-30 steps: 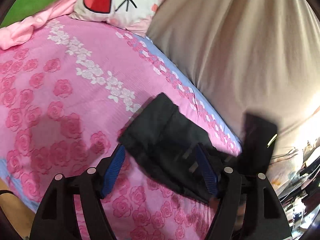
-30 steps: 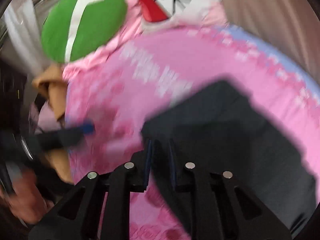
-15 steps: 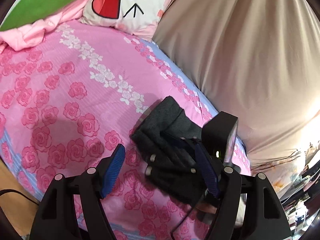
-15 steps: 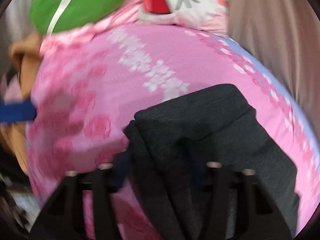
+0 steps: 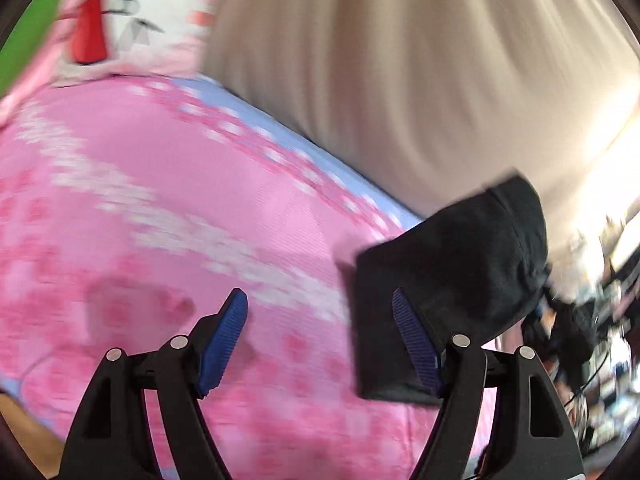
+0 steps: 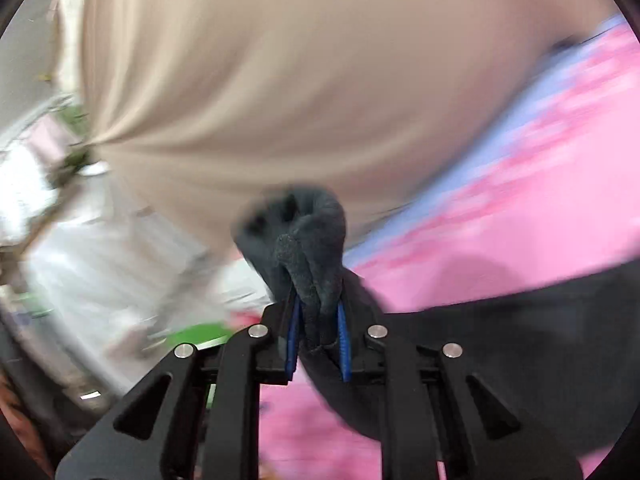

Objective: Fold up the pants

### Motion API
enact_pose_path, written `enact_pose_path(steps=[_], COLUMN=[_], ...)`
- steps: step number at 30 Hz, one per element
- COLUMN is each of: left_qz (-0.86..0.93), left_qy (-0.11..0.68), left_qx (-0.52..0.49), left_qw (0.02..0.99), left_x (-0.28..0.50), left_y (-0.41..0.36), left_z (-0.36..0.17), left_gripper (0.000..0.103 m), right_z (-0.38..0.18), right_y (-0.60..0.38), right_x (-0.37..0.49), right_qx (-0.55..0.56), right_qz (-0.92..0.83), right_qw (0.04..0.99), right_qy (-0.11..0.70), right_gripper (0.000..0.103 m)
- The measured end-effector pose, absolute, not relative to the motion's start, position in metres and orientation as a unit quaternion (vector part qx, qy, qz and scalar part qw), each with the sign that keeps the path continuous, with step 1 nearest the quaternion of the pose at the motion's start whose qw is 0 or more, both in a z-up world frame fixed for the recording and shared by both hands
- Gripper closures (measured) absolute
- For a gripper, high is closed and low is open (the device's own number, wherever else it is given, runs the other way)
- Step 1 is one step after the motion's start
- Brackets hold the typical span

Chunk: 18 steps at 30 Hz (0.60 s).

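Note:
The folded dark grey pants (image 5: 452, 280) hang lifted above the pink rose bedspread (image 5: 160, 208), at the right of the left wrist view. My left gripper (image 5: 320, 320) is open and empty, its blue pads apart, with the pants just beyond its right finger. In the right wrist view my right gripper (image 6: 318, 320) is shut on a bunched edge of the pants (image 6: 308, 240), and the rest of the cloth trails off to the right. Both views are blurred by motion.
A beige curtain (image 5: 400, 80) hangs along the far side of the bed. A white cartoon pillow (image 5: 132, 20) and a green cushion (image 5: 28, 32) lie at the head. Cluttered shelves (image 5: 608, 320) stand to the right.
The right gripper closed on the folded pants and lifted them off the bed, swinging toward the curtain. The left gripper stayed open and swung left, so the pants now sit to its right.

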<state>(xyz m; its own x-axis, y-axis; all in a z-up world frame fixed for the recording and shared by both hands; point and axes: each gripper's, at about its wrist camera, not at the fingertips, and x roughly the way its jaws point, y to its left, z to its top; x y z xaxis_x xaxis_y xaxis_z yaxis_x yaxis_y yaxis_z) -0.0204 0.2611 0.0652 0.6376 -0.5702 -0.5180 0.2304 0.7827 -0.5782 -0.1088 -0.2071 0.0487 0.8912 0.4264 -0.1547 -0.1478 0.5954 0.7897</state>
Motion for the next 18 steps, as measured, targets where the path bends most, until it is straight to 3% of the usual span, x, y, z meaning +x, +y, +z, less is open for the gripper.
enact_pose_path(steps=[4, 8, 10, 13, 14, 15, 18], left_qz=[-0.287, -0.324, -0.328, -0.317, -0.310, -0.303, -0.286], left_qy=[0.402, 0.453, 0.472, 0.486, 0.485, 0.483, 0.483], left_qx=[-0.186, -0.145, -0.130, -0.108, -0.100, -0.091, -0.077], left_qw=[0.849, 0.818, 0.808, 0.807, 0.812, 0.816, 0.824], left_x=[-0.010, -0.008, -0.013, -0.017, -0.017, -0.018, -0.014], left_y=[0.160, 0.071, 0.042, 0.015, 0.009, 0.005, 0.002], left_z=[0.053, 0.027, 0.016, 0.003, 0.002, 0.000, -0.006], left_gripper=[0.030, 0.030, 0.030, 0.030, 0.030, 0.029, 0.028], right_z=[-0.025, -0.076, -0.072, -0.060, -0.057, -0.055, -0.060], right_y=[-0.257, -0.266, -0.263, -0.269, -0.275, -0.280, -0.294], right_x=[-0.163, -0.175, -0.176, -0.177, -0.179, -0.180, -0.172], right_qx=[0.384, 0.414, 0.411, 0.408, 0.406, 0.405, 0.420], right_qz=[-0.006, -0.012, 0.007, 0.020, 0.014, 0.004, 0.002], right_qw=[0.890, 0.867, 0.871, 0.877, 0.879, 0.882, 0.874], right_qy=[0.247, 0.279, 0.269, 0.254, 0.249, 0.242, 0.244], right_gripper=[0.085, 0.079, 0.072, 0.048, 0.035, 0.031, 0.031])
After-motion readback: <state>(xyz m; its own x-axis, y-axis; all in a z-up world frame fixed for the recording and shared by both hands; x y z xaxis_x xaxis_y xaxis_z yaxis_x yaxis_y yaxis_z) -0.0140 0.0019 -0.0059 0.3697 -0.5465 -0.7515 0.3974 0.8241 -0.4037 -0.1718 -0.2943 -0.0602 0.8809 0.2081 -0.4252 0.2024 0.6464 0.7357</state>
